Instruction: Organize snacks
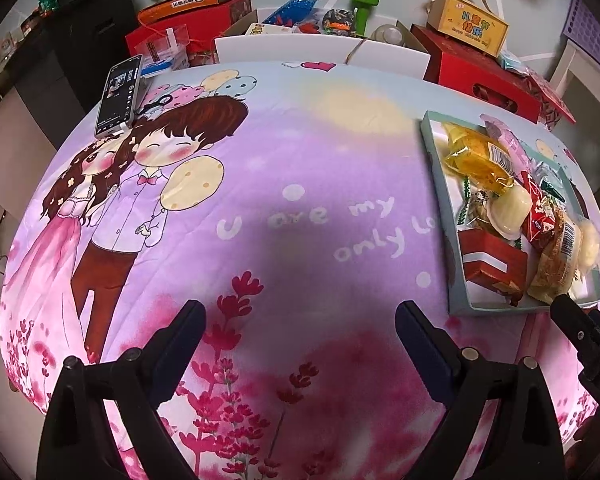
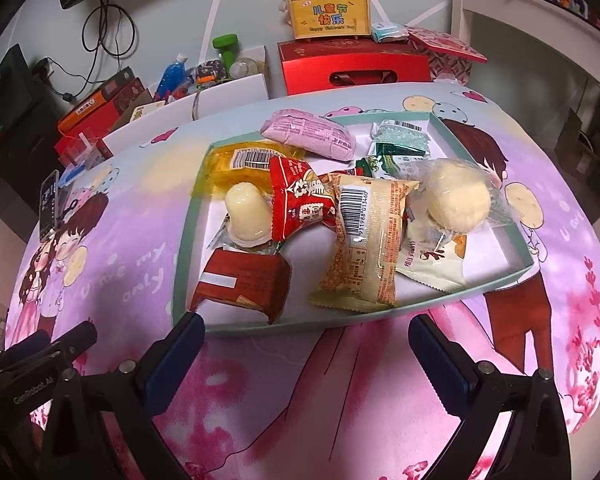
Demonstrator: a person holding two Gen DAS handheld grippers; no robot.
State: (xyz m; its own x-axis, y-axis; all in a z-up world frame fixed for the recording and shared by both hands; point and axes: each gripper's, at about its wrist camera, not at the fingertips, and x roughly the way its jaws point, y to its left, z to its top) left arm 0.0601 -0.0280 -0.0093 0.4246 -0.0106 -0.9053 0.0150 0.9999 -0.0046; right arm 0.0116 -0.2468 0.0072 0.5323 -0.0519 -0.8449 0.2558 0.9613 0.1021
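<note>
Pink and purple cartoon cloth [image 1: 300,152] is spread over the worktop. On it a shallow pale-green tray [image 2: 180,248] is placed, and the snacks are piled inside: a red box [image 2: 240,284], a tan packet with a barcode [image 2: 364,248], a red packet [image 2: 300,200], a pink packet [image 2: 308,134], a yellow packet [image 2: 228,166], a jelly cup [image 2: 246,214] and a round bun in clear wrap [image 2: 458,196]. The left claw [image 1: 300,332] is held wide open over bare cloth, nothing gripped. The right claw [image 2: 306,344] is also wide open and empty, just before the near rim of the tray.
</note>
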